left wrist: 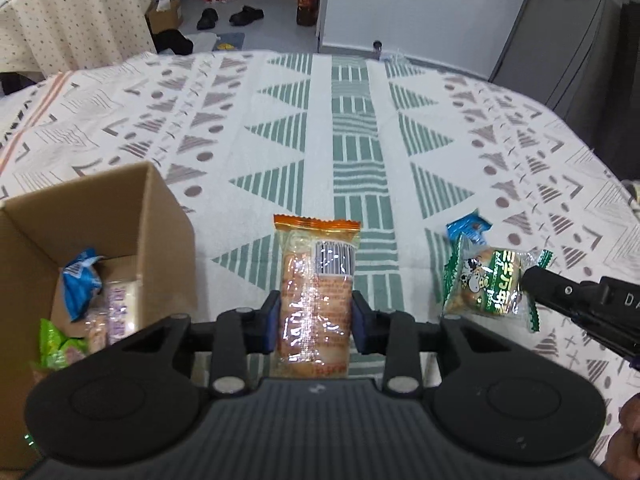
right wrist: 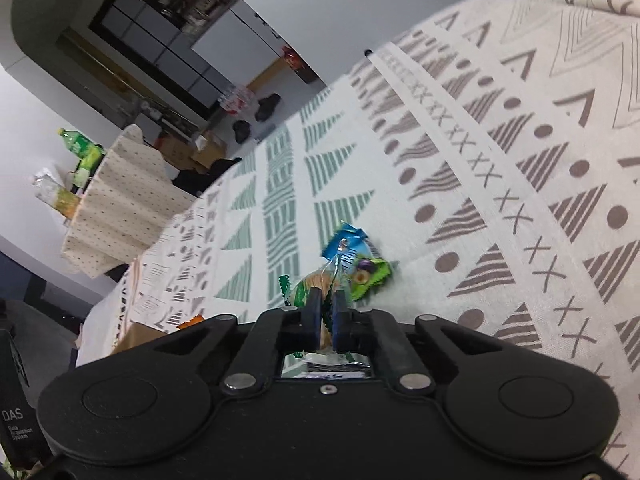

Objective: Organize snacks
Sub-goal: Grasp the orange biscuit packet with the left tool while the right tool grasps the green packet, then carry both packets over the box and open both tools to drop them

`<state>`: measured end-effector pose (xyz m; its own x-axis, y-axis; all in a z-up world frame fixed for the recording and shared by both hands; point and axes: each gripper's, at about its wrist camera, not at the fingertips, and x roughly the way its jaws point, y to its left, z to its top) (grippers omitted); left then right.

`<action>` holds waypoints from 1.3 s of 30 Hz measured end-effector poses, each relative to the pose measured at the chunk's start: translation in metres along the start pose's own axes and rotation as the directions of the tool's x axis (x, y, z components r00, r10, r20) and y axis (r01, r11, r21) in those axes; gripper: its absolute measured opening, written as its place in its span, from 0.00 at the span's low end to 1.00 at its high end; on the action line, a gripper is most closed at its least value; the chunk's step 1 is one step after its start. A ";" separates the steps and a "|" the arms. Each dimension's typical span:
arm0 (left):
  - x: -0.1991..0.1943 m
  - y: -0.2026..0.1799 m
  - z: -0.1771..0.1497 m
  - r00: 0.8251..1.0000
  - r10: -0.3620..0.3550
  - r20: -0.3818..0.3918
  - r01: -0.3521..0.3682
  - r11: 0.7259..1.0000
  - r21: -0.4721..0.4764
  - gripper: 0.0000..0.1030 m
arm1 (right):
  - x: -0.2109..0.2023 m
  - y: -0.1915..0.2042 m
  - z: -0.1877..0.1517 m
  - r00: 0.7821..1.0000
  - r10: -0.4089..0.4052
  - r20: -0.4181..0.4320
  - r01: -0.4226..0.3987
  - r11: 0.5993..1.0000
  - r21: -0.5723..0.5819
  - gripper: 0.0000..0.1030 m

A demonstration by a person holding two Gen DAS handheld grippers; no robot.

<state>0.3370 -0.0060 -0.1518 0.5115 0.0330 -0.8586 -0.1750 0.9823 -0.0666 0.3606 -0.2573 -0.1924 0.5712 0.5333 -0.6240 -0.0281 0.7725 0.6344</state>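
Observation:
My left gripper is shut on an orange-topped clear snack pack with a barcode, held over the patterned tablecloth. A cardboard box stands to its left with several snacks inside. My right gripper, seen from the side in the left wrist view, is shut on the edge of a green-and-white snack pack, which also shows in the right wrist view. A blue packet lies just behind it, beside a bright green packet.
The tablecloth covers the table out to its far edge. Beyond lie floor items: shoes, a cardboard carton and a second cloth-covered table with bottles.

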 end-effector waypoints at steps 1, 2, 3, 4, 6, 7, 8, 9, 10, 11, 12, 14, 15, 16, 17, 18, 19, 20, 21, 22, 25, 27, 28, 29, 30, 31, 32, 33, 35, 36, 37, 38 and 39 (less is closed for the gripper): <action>-0.006 0.000 0.000 1.000 0.000 0.012 0.000 1.000 -0.002 0.33 | -0.003 0.002 0.000 1.000 0.007 0.006 -0.007 1.000 -0.003 0.05; -0.011 0.001 0.000 1.000 -0.002 0.021 0.002 1.000 -0.004 0.33 | -0.007 0.004 0.000 1.000 0.017 0.014 -0.017 1.000 -0.007 0.05; -0.017 0.002 0.000 1.000 -0.003 0.031 0.003 1.000 -0.009 0.33 | -0.011 0.007 0.000 0.999 0.026 0.021 -0.026 1.000 -0.009 0.05; -0.023 0.002 -0.001 0.999 -0.003 0.043 0.003 1.000 -0.013 0.33 | -0.015 0.010 0.000 0.999 0.037 0.029 -0.037 0.999 -0.015 0.05; -0.034 0.005 -0.002 0.998 0.001 0.063 0.000 1.000 -0.019 0.33 | -0.021 0.016 -0.001 0.998 0.058 0.039 -0.057 0.998 -0.030 0.05; -0.039 0.006 -0.002 0.998 0.002 0.070 0.000 1.000 -0.022 0.33 | -0.024 0.020 -0.001 0.997 0.067 0.043 -0.065 0.997 -0.037 0.05; -0.045 0.008 -0.003 0.997 0.004 0.078 -0.002 1.000 -0.027 0.33 | -0.027 0.024 -0.002 0.996 0.076 0.046 -0.074 0.996 -0.047 0.05; -0.050 0.011 -0.004 0.996 0.008 0.085 -0.005 0.999 -0.032 0.33 | -0.029 0.027 -0.003 0.995 0.084 0.049 -0.082 0.995 -0.055 0.05; -0.056 0.014 -0.005 0.996 0.012 0.093 -0.009 0.999 -0.037 0.33 | -0.031 0.031 -0.004 0.994 0.094 0.053 -0.091 0.994 -0.063 0.05; -0.061 0.017 -0.006 0.995 0.015 0.101 -0.011 0.999 -0.042 0.33 | -0.034 0.035 -0.005 0.993 0.102 0.056 -0.098 0.993 -0.069 0.05; -0.066 0.020 -0.007 0.994 0.018 0.108 -0.013 0.999 -0.047 0.33 | -0.036 0.038 -0.006 0.992 0.109 0.059 -0.105 0.992 -0.077 0.05; -0.077 0.028 -0.009 0.992 0.027 0.122 -0.021 0.998 -0.055 0.33 | -0.039 0.047 -0.008 0.990 0.125 0.063 -0.119 0.989 -0.094 0.05; -0.081 0.031 -0.010 0.991 0.031 0.128 -0.023 0.998 -0.061 0.33 | -0.042 0.050 -0.010 0.989 0.130 0.064 -0.123 0.987 -0.101 0.05; -0.085 0.035 -0.011 0.991 0.035 0.133 -0.026 0.997 -0.066 0.33 | -0.043 0.055 -0.011 0.989 0.136 0.064 -0.128 0.986 -0.110 0.05; -0.090 0.040 -0.012 0.990 0.040 0.139 -0.030 0.997 -0.072 0.33 | -0.045 0.059 -0.013 0.988 0.142 0.065 -0.133 0.984 -0.120 0.05; -0.094 0.044 -0.013 0.989 0.046 0.143 -0.035 0.996 -0.077 0.33 | -0.046 0.064 -0.015 0.987 0.149 0.066 -0.139 0.982 -0.130 0.04; -0.098 0.049 -0.014 0.988 0.051 0.147 -0.038 0.996 -0.086 0.33 | -0.048 0.068 -0.017 0.986 0.154 0.066 -0.144 0.980 -0.139 0.05; -0.101 0.054 -0.015 0.987 0.054 0.149 -0.040 0.995 -0.095 0.33 | -0.050 0.072 -0.019 0.985 0.159 0.066 -0.148 0.978 -0.149 0.05; -0.105 0.059 -0.016 0.987 0.058 0.152 -0.042 0.994 -0.103 0.33 | -0.051 0.077 -0.021 0.984 0.164 0.066 -0.152 0.976 -0.158 0.05; -0.108 0.063 -0.017 0.986 0.063 0.156 -0.046 0.993 -0.109 0.33 | -0.052 0.081 -0.023 0.984 0.168 0.065 -0.155 0.973 -0.168 0.04; -0.117 0.076 -0.019 0.983 0.075 0.168 -0.054 0.991 -0.126 0.33 | -0.055 0.095 -0.027 0.982 0.180 0.061 -0.165 0.966 -0.198 0.04; -0.123 0.085 -0.020 0.981 0.083 0.174 -0.060 0.989 -0.133 0.33 | -0.056 0.103 -0.031 0.980 0.188 0.057 -0.172 0.961 -0.215 0.04; -0.125 0.089 -0.021 0.980 0.087 0.177 -0.062 0.988 -0.139 0.33 | -0.056 0.108 -0.032 0.980 0.189 0.057 -0.172 0.959 -0.227 0.04; -0.128 0.094 -0.021 0.980 0.090 0.180 -0.064 0.987 -0.146 0.33 | -0.056 0.112 -0.034 0.980 0.191 0.056 -0.173 0.956 -0.236 0.04; -0.130 0.098 -0.022 0.979 0.092 0.182 -0.065 0.986 -0.151 0.33 | -0.056 0.116 -0.036 0.980 0.194 0.054 -0.175 0.954 -0.245 0.04; -0.132 0.102 -0.023 0.978 0.096 0.184 -0.067 0.985 -0.156 0.33 | -0.057 0.120 -0.038 0.979 0.195 0.054 -0.175 0.951 -0.253 0.04; -0.134 0.107 -0.023 0.978 0.099 0.186 -0.069 0.984 -0.162 0.33 | -0.056 0.125 -0.040 0.979 0.195 0.052 -0.175 0.948 -0.266 0.04; -0.136 0.111 -0.024 0.977 0.101 0.188 -0.070 0.983 -0.168 0.33 | -0.056 0.128 -0.042 0.979 0.196 0.051 -0.174 0.945 -0.276 0.04; -0.138 0.121 -0.024 0.976 0.105 0.190 -0.071 0.981 -0.181 0.33 | -0.054 0.135 -0.047 0.980 0.196 0.047 -0.173 0.940 -0.294 0.04; -0.138 0.127 -0.023 0.976 0.107 0.190 -0.071 0.979 -0.189 0.33 | -0.054 0.137 -0.049 0.980 0.195 0.046 -0.172 0.938 -0.300 0.04; -0.138 0.132 -0.022 0.976 0.110 0.189 -0.071 0.977 -0.199 0.33 | -0.054 0.139 -0.051 0.980 0.194 0.044 -0.172 0.937 -0.305 0.04; -0.138 0.138 -0.021 0.976 0.113 0.188 -0.073 0.975 -0.208 0.33 | -0.053 0.142 -0.053 0.980 0.194 0.040 -0.172 0.935 -0.310 0.04; -0.138 0.142 -0.021 0.975 0.117 0.188 -0.075 0.974 -0.213 0.33 | -0.052 0.145 -0.055 0.981 0.193 0.037 -0.171 0.933 -0.315 0.04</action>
<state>0.2241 0.1249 -0.0536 0.6368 0.1814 -0.7494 -0.3881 0.9152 -0.1083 0.2819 -0.1541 -0.0934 0.5852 0.6589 -0.4727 -0.3829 0.7383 0.5552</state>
